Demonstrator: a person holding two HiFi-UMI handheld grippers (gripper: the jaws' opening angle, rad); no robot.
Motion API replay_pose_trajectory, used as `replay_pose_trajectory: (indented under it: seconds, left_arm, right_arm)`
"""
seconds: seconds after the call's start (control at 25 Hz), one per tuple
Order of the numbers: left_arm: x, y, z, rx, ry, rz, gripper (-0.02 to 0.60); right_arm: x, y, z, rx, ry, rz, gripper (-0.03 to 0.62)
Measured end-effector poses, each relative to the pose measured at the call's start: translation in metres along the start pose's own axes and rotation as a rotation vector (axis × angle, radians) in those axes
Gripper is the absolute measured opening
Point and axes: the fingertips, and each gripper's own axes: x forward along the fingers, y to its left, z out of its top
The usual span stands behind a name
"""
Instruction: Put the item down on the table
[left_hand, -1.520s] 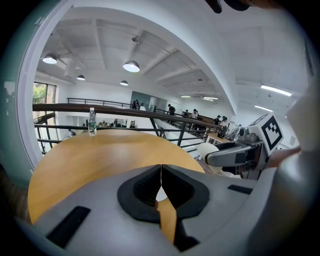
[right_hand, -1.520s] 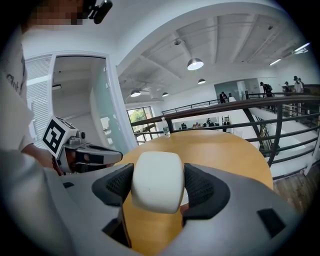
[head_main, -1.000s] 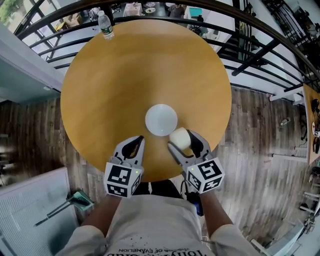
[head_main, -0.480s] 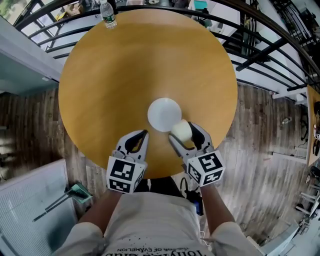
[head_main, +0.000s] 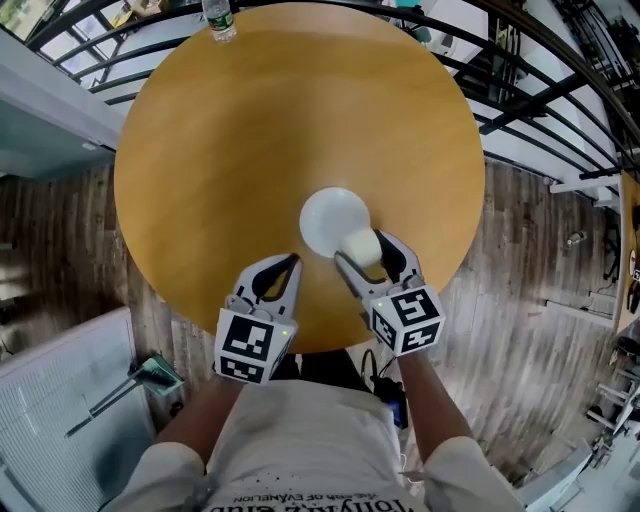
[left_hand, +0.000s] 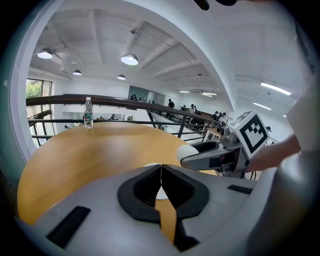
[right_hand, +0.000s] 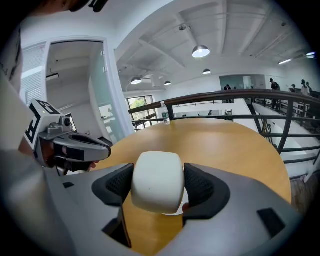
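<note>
My right claw (head_main: 364, 252) is clamped on the white item (head_main: 360, 245), a rounded pale lump pinched on both sides by the dark pads, and in the right gripper view it fills the gap between them (right_hand: 156, 181). It sits over the near right rim of the white disc (head_main: 328, 215) on the bench (head_main: 240, 140). I can't tell from here whether it is clear of the surface or already brushing it. My left claw (head_main: 284, 266) is closed on nothing, its pads meeting edge to edge, just to the left and apart from the item. To do this well I'd pick one landing spot, either fully on the disc or on bare wood to its right. Half on the rim, the item would probably tip. I'd come down level and slowly, wait until the base feels seated, then ease the pads apart evenly and back out toward myself without dragging it. The water bottle (head_main: 218, 20) at the far edge is no concern.
</note>
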Motion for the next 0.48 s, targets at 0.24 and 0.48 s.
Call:
replay_pose_trajectory:
  seconds: [0.24, 0.48]
  left_arm:
    - [0.003, 0.005, -0.006, -0.012, 0.008, 0.005, 0.023]
    - [0.006, 0.011, -0.010, -0.021, 0.023, 0.001, 0.024]
  right_arm:
    - [0.019, -0.004, -0.010, -0.014, 0.037, 0.002, 0.318]
    - [0.038, -0.009, -0.019, -0.018, 0.064, 0.004, 0.318]
